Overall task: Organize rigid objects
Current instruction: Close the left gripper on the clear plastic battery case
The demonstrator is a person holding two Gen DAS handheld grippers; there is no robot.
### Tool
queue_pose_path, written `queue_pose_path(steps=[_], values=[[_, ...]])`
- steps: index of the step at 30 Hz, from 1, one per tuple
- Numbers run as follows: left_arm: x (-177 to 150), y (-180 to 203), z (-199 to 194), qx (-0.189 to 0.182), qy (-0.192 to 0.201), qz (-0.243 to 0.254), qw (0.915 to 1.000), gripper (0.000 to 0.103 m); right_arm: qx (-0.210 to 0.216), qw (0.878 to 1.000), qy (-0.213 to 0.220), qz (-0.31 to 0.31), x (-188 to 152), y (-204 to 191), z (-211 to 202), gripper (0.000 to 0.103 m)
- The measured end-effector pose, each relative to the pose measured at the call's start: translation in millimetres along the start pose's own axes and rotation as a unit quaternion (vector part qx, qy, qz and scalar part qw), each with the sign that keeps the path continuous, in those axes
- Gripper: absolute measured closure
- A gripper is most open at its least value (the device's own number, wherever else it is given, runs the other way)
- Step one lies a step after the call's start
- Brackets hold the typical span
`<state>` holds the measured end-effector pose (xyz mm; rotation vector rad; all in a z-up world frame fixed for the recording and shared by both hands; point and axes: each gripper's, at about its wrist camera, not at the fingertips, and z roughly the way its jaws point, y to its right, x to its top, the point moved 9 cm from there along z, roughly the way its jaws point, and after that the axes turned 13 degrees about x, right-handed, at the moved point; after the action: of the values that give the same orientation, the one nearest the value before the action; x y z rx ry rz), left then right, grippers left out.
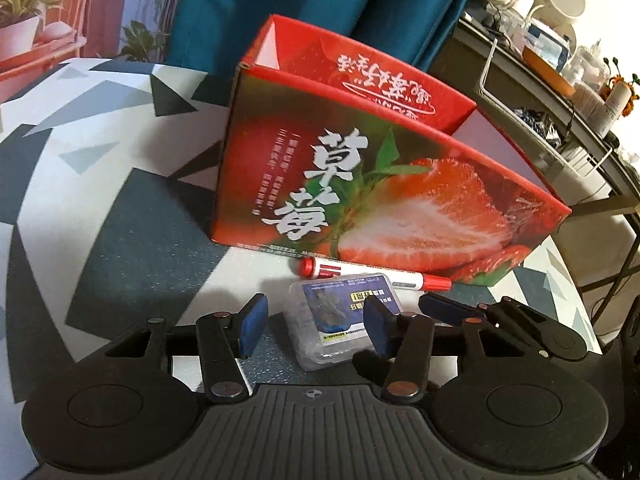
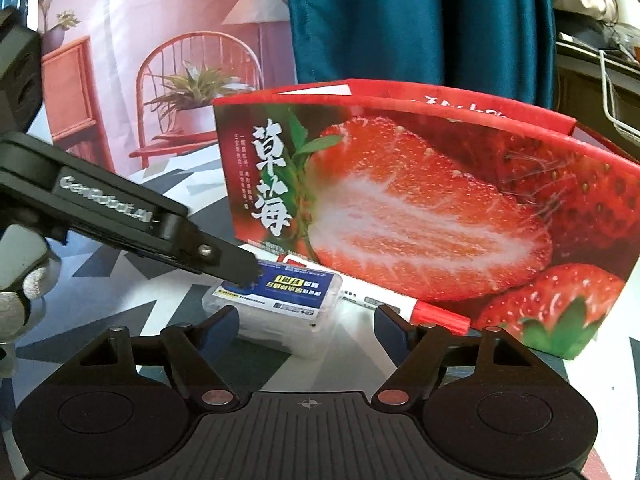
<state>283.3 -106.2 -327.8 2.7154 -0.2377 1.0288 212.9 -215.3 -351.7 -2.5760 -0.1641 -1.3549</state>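
Nothing shows as sorted yet: a clear plastic case (image 1: pixel 336 320) and a red-capped marker (image 1: pixel 374 276) both lie on the desk (image 1: pixel 120 240), outside the open strawberry box (image 1: pixel 384 200), which I judge to be where they should end up. How much of the box is already filled I cannot tell, since its inside is mostly hidden from both cameras.

From the left wrist camera, the left gripper (image 1: pixel 316 326) sits at 6 o'clock with its blue pads on either side of the case. The right-hand pad overlaps the case's edge while the left-hand pad stands clear of it, so whether it is pinching I cannot tell. The marker lies just behind the case at 12 o'clock from it, along the foot of the box.

In the right wrist view, the right gripper (image 2: pixel 308 326) is spread, its fingers straddling the near end of the case (image 2: pixel 276 304) and the marker's red cap (image 2: pixel 440 314) without visibly pressing either. The left gripper reaches in from 9 o'clock, its tip on the case's far corner. A gloved hand (image 2: pixel 20 292) shows at the left edge.

Count: one box, one case, one marker, two grippers.

What is left, I judge, is lifting both loose items into the box.
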Motion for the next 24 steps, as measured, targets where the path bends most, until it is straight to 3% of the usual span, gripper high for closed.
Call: queue_pose_path(steps=[4, 11, 24], values=[[3, 7, 12, 0.004, -0.009, 0.019, 0.9998, 0.048, 0.004, 1.000, -0.009, -0.006, -2, -2, 6, 0.035], [5, 22, 21, -0.021, -0.016, 0.045, 0.9986, 0.055, 0.016, 1.000, -0.016, 0.005, -4, 1, 8, 0.041], [5, 27, 23, -0.002, -0.013, 0.024, 0.9996, 0.054, 0.017, 0.999, -0.023, 0.029, -4, 8, 11, 0.041]])
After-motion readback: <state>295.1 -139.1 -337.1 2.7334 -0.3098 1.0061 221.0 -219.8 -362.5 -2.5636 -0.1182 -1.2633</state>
